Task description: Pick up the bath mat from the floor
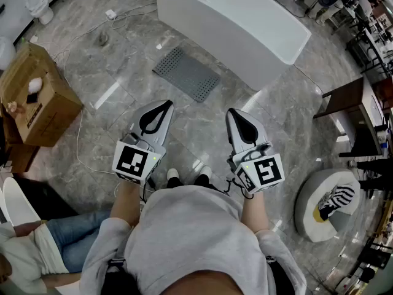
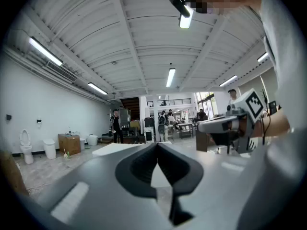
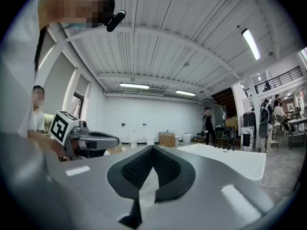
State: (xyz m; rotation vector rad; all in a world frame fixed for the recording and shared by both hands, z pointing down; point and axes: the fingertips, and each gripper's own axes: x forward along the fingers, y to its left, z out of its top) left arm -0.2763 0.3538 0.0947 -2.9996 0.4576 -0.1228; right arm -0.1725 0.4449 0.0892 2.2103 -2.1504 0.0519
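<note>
The grey perforated bath mat (image 1: 186, 74) lies flat on the marble floor beside the white bathtub (image 1: 236, 24), ahead of both grippers. My left gripper (image 1: 167, 104) is held level well above the floor, shut with nothing between its tips. My right gripper (image 1: 230, 112) is beside it, also level, shut and empty. In the left gripper view the left gripper (image 2: 157, 145) has its jaws meeting at the tip, and the right gripper (image 2: 229, 122) shows at the right. In the right gripper view the right gripper (image 3: 152, 149) is closed too. The mat is not in either gripper view.
A cardboard box (image 1: 35, 96) stands at the left with a white cable (image 1: 78, 137) trailing across the floor. A dark wooden table (image 1: 355, 117) is at the right, and a round white stool (image 1: 322, 204) with a striped item sits nearby. A seated person (image 1: 43, 251) is at bottom left.
</note>
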